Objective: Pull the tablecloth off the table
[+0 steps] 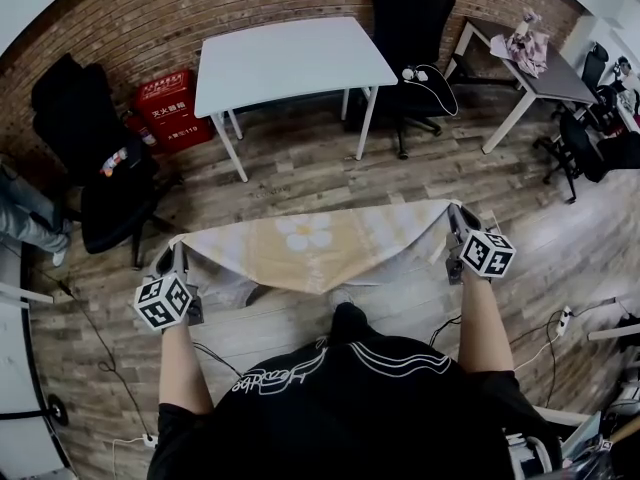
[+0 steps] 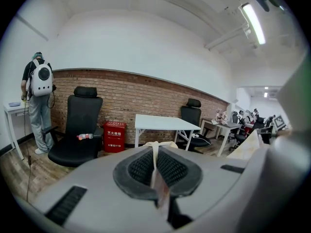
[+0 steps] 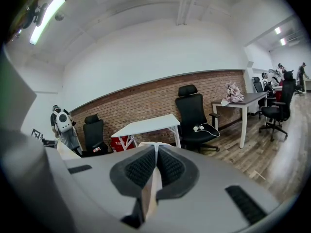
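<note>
The left tongs and right tongs each pinch a corner of the tablecloth. It hangs stretched between them, clear of the white counter.

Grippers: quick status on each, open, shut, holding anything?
Left gripper: closed on one corner of the tablecloth.
Right gripper: closed on the tablecloth's other corner.

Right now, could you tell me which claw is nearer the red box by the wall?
Left. The left claw grips the tablecloth corner nearest the red box; the right claw grips the opposite corner, farther off.
</note>
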